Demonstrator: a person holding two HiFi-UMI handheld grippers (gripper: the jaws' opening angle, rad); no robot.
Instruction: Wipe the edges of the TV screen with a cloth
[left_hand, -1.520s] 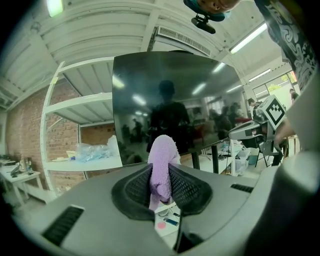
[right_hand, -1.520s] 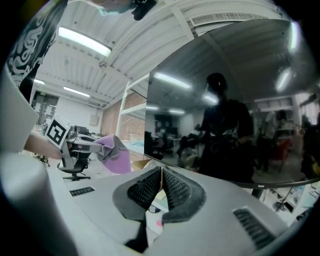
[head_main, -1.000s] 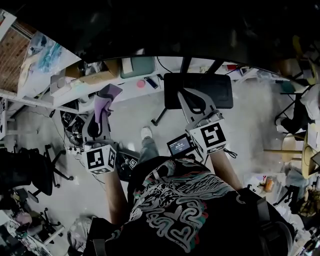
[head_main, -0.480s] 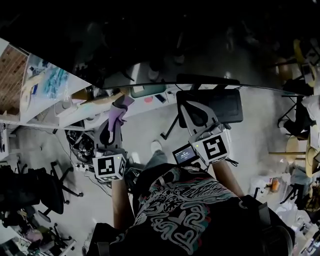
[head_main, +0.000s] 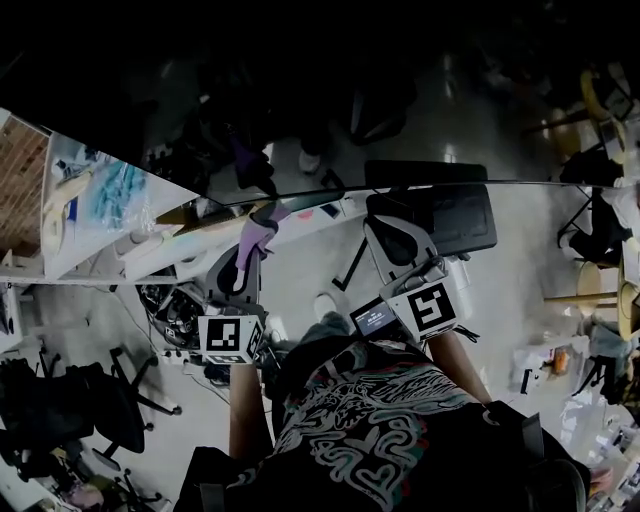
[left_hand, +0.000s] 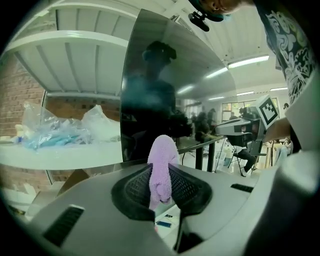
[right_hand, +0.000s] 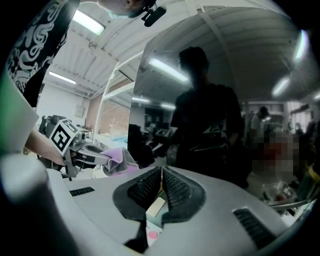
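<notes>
While the left gripper has climbed toward the TV screen over the last second, the head view now shows its purple cloth reaching the screen's lower edge, where before it hung clear below; the right gripper waits near it, under the same edge. From the left gripper view, the jaws are clamped on the cloth, whose tip stands against the bottom edge of the screen. From the right gripper view, that gripper is closed almost fully with nothing in it, and the cloth shows off to the left. Wiping along the edge looks ready to start
</notes>
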